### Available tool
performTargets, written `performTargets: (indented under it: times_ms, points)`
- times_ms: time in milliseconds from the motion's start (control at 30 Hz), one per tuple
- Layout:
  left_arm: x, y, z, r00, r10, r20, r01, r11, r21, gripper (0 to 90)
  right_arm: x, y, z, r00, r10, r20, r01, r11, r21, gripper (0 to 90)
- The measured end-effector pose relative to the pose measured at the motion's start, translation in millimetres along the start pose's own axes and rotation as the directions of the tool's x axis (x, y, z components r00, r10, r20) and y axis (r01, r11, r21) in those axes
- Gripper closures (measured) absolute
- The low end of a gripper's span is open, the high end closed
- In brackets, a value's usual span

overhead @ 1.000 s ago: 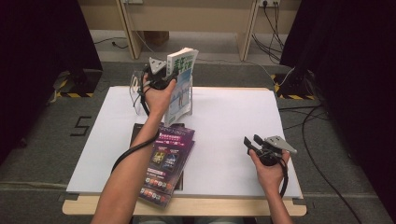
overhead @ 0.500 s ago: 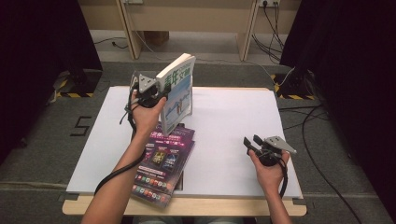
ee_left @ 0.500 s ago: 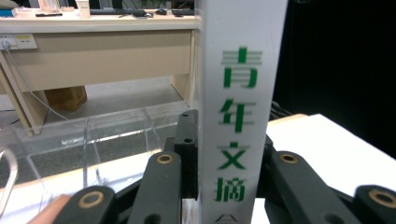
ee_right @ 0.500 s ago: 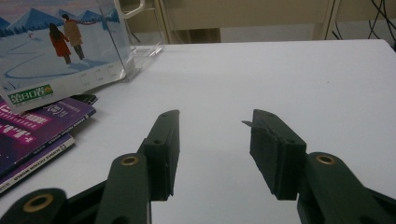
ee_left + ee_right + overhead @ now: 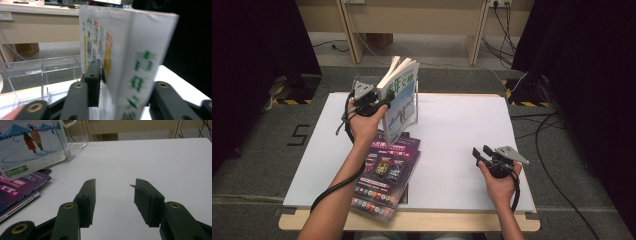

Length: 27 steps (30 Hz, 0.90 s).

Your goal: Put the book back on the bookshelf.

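Magazine placement is under way on the white table (image 5: 452, 150): the left claw (image 5: 379, 100) has a white-covered magazine with green lettering and a snowy blue picture (image 5: 401, 102) standing upright at the far left of the table, its lower edge against or inside a clear acrylic upright holder (image 5: 416, 97). In the left gripper view the magazine's spine (image 5: 140, 75) stands between the 2 black jaws, which have just been opening; the inner pad lies close against the back cover, yet whether it presses there cannot be told. Nearer the person, 2 or more purple glossy magazines (image 5: 387, 170) lie stacked flat, hanging over the table's near edge. The right claw (image 5: 482, 152), jaws apart and empty, rests at the near right, well apart from the stack. By the look of it, the step in hand is letting go of the upright magazine in the holder. Next move likely calls for checking that it stands without tipping, then drawing the left claw clear and reaching for the top purple magazine.
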<state>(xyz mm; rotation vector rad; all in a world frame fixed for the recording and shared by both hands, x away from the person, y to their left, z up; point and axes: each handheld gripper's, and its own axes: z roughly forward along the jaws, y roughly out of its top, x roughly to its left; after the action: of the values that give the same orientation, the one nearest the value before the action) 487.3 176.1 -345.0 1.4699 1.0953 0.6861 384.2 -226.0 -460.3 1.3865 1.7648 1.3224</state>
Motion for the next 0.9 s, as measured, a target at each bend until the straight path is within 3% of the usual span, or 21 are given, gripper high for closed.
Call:
performTargets:
  times_ms: [133,267,367,433,633,900]
  points:
    - [-0.3,-0.1,8.5,0.9992,-0.037,-0.012,0.038,0.9985,0.040,53.4,0.3,-0.5,0.1,0.9998,0.017,-0.001,-0.017,1.000,0.007,52.6]
    - [-0.9,-5.5,15.3,0.9991,-0.039,-0.016,0.040,0.9978,0.053,49.8,-1.7,-1.3,0.4,0.9998,0.020,-0.001,-0.020,1.000,0.013,52.3]
    - [-1.3,-9.5,17.6,0.9997,-0.010,-0.020,0.011,0.9983,0.057,59.3,-2.1,-1.9,0.3,0.9997,0.023,-0.002,-0.023,1.000,0.018,52.3]
    - [-1.1,-11.1,18.6,0.9997,0.002,-0.023,-0.001,0.9979,0.065,60.6,-2.2,-1.8,0.2,0.9997,0.023,-0.001,-0.023,1.000,0.018,52.4]
    - [-0.8,-10.2,20.8,0.9988,0.020,-0.044,-0.016,0.9971,0.074,72.6,-1.8,-2.0,0.3,0.9998,0.018,0.002,-0.018,1.000,0.018,52.4]
    - [-2.0,-2.3,27.8,0.9997,0.014,-0.022,-0.012,0.9955,0.094,73.5,-2.4,-2.0,0.4,0.9999,0.016,0.000,-0.016,1.000,0.017,52.5]
